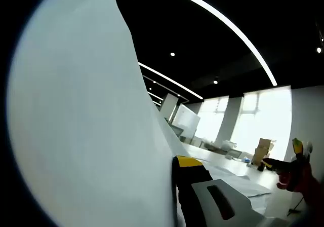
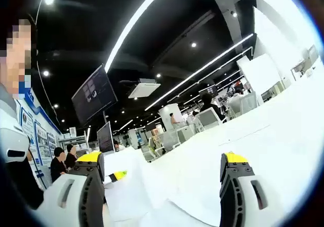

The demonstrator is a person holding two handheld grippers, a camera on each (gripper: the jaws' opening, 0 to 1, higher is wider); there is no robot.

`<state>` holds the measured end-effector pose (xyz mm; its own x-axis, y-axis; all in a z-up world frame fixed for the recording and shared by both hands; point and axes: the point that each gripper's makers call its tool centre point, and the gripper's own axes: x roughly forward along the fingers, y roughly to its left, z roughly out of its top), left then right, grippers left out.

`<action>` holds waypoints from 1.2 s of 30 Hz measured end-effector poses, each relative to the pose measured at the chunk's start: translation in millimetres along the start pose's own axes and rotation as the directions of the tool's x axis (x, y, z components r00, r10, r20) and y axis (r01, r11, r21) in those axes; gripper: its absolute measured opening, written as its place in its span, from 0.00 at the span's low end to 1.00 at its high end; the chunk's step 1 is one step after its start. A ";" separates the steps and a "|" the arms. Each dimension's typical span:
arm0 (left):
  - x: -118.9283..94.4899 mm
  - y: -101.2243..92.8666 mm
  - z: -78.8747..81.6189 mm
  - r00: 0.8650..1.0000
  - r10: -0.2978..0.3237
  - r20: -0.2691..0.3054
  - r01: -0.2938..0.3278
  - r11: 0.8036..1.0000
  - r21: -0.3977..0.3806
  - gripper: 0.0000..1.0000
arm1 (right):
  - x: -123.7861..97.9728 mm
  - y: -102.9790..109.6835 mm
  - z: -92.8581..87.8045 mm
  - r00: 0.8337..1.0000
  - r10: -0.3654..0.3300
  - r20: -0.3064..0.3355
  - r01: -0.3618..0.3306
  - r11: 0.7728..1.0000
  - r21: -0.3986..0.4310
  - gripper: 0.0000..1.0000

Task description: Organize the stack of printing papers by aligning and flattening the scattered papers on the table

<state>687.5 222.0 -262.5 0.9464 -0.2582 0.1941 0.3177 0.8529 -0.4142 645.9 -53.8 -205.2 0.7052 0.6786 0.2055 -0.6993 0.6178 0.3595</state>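
A large white paper sheet (image 1: 86,115) stands upright right in front of the left gripper view and hides its left half. My left gripper (image 1: 173,162) is shut on this sheet's edge; one yellow-tipped jaw shows, and the other is hidden behind the paper. More white sheets (image 1: 238,179) lie flat on the table beyond. In the right gripper view my right gripper (image 2: 163,158) is open with its jaws wide apart, low over loose, overlapping white papers (image 2: 152,191) on the table. Nothing sits between its jaws.
The white table (image 2: 283,136) stretches away to the right. A red and yellow gripper part (image 1: 298,168) shows at the right edge of the left gripper view. People (image 2: 61,163) sit at desks with monitors (image 2: 105,136) at the back left.
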 end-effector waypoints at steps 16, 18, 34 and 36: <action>2.9 8.1 0.2 1.000 -0.003 -0.002 0.003 1.000 0.009 0.07 | -14.6 -27.3 -3.9 0.997 -0.078 -0.030 0.077 0.997 -0.017 0.90; 3.0 8.2 -0.3 1.000 -0.002 -0.004 0.002 1.000 0.012 0.07 | -17.1 -30.7 -2.9 0.996 -0.090 -0.029 0.089 0.996 -0.023 0.90; 1.9 2.8 -3.1 1.000 -0.009 -0.010 0.009 1.000 0.020 0.07 | -43.2 -61.6 -2.2 0.972 -0.230 -0.047 0.222 0.967 -0.128 0.90; 2.0 2.4 -3.4 1.000 -0.011 -0.011 0.011 1.000 0.023 0.07 | -45.7 -64.4 -1.9 0.969 -0.243 -0.046 0.236 0.964 -0.126 0.90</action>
<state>690.4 222.0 -266.2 0.9436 -0.2723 0.1884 0.3264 0.8602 -0.3919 658.5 -123.8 -239.5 0.8479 0.5255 0.0700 -0.5223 0.8056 0.2798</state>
